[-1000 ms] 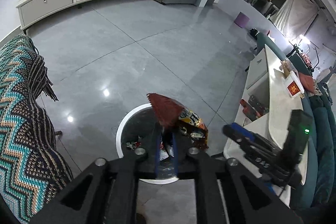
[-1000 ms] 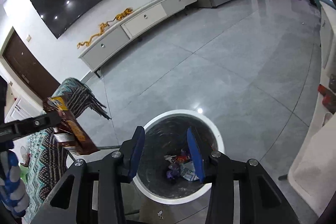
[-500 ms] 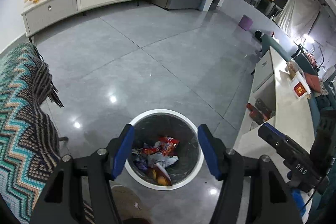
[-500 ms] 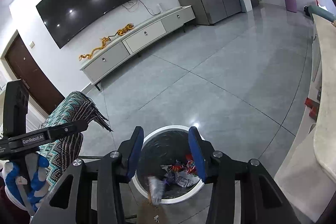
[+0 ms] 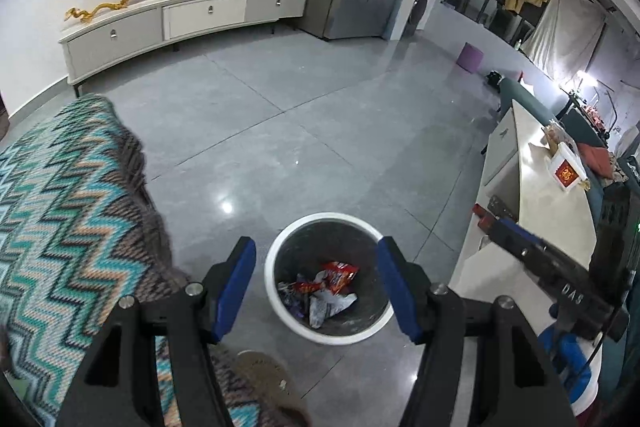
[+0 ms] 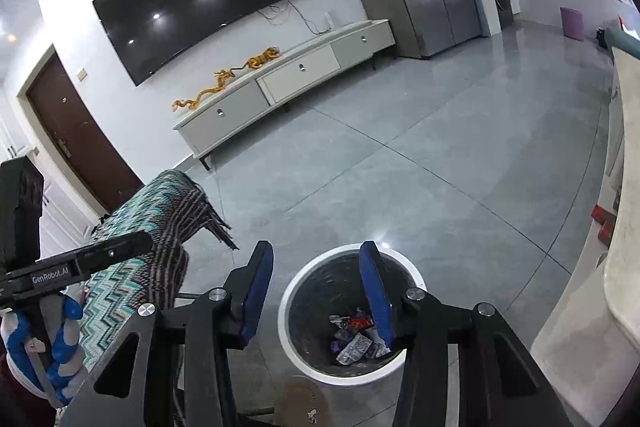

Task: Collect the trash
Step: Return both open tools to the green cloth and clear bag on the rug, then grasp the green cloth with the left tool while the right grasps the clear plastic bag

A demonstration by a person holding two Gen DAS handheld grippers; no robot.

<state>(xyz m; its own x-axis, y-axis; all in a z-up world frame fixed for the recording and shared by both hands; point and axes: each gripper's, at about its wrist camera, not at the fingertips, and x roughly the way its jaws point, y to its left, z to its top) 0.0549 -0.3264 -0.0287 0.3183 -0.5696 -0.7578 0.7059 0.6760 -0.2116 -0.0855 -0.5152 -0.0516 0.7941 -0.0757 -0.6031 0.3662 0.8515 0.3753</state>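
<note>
You stand over a glossy grey tiled floor (image 5: 320,131), with a zigzag-patterned teal, tan and brown knitted throw (image 5: 60,227) to your left and a pale stone-topped counter (image 5: 540,203) to your right. Between them, directly below both tools, sits the round white-rimmed, dark-lined trash bin (image 5: 276,291), standing upright on the floor with its mouth facing straight up at you.

The left hand-held gripper (image 5: 316,287) hangs above the bin with its blue-padded fingers spread wide and nothing between them. The right hand-held gripper (image 6: 316,295) is likewise parted and empty, slightly off to the bin's left side in its own view.

Inside the bin lies the collected trash: a crumpled red snack wrapper (image 5: 338,273) uppermost, resting on a heap of grey, white and purple wrappers (image 5: 320,303). The heap sits at the bottom, well below the rim. The red wrapper lies roughly flat, its long axis running across the bin from left to right in the left wrist view; which end is the opening you cannot tell.

Judging from this, a drop is finished and both tools are free. No loose wrapper shows on the visible floor. A red-and-white carton (image 5: 566,173) stands on the counter; whether it counts as trash is unclear, so more collecting may remain.
</note>
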